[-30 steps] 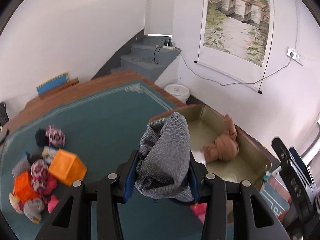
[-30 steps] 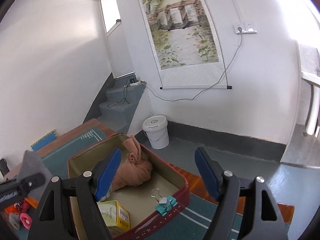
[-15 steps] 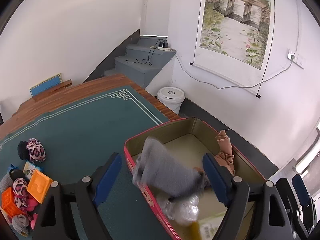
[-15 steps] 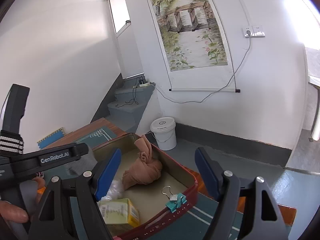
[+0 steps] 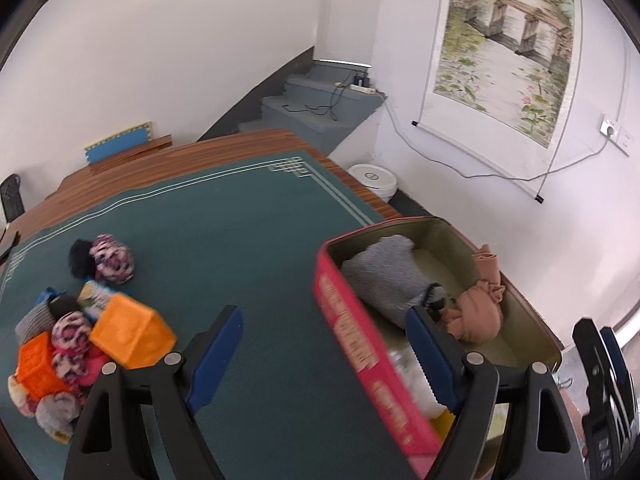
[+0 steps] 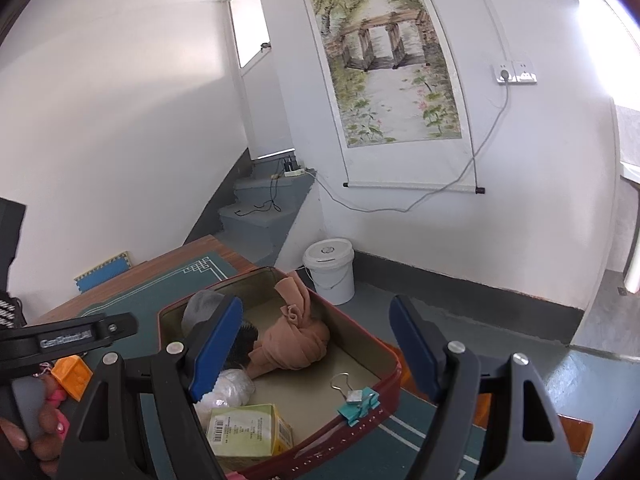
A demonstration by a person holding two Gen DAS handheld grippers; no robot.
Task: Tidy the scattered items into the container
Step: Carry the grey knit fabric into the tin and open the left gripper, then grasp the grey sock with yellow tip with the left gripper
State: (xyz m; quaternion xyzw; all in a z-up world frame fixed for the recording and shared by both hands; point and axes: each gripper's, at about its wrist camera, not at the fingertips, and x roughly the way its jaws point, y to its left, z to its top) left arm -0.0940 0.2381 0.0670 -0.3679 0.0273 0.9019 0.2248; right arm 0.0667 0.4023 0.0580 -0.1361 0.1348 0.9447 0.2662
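Table mat: a dark green rectangular cloth mat point(image 5: 248, 240) with pale border lines covers the wooden table and carries everything else.
Container: a shallow red-walled tin box point(image 5: 360, 344) with a dull gold inside sits at the mat's right edge, close to the table's corner.
In the container: a grey knitted cloth bundle point(image 5: 384, 276) lies at the far end, a tan knotted stocking bundle point(image 6: 292, 344) beside it, then a crumpled clear plastic bag point(image 6: 234, 390), a pale green cardboard carton point(image 6: 244, 432) and a teal binder clip point(image 6: 360, 400) near the wall.
Loose pile: on the mat's left, well apart from the tin, sit two orange plastic blocks point(image 5: 132, 336), pink-and-black patterned sock balls point(image 5: 112, 258) and other small soft items I cannot name.
Left gripper: the left gripper point(image 5: 324, 356) hangs above the mat beside the tin's long wall, jaws spread wide, holding nothing.
Right gripper: the right gripper point(image 6: 316, 344) hovers over the tin, jaws wide, nothing between them.
Risk: the pile is tangled, so a pinch could drag up a neighbour that drops on the way across.
Risk: the tin sits near the table edge, so a knock on its wall could push it off.
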